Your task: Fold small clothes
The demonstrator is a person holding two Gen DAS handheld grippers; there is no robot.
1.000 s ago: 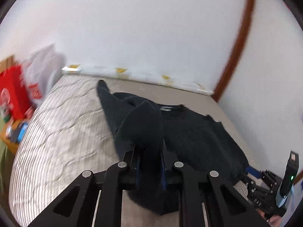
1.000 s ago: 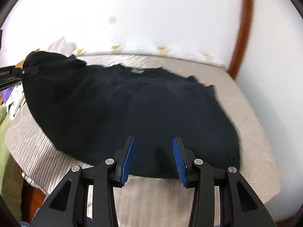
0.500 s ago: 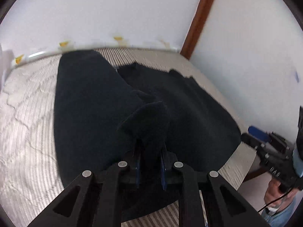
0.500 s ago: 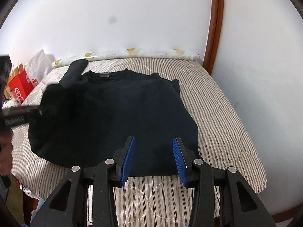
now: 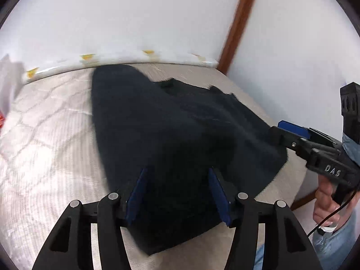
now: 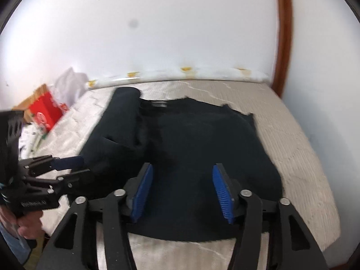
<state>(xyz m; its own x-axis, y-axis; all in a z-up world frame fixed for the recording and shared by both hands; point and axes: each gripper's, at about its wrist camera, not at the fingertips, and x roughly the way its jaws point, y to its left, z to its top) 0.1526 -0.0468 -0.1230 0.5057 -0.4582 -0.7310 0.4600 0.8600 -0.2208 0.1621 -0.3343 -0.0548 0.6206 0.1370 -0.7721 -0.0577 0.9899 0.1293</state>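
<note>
Now both tongs, left (image 5: 177,193) and right (image 6: 182,191), agape, empty, above dark sweater (image 6: 191,144).

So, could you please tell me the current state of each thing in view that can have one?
Black sweater: lying on the mattress, left sleeve folded in over the body, not yet fully folded.
Left gripper: open, holding nothing, over the sweater.
Right gripper: open, holding nothing, over the sweater's hem.
Mattress: bare, sweater spread on it.
Red bag: upright beside the mattress.
</note>
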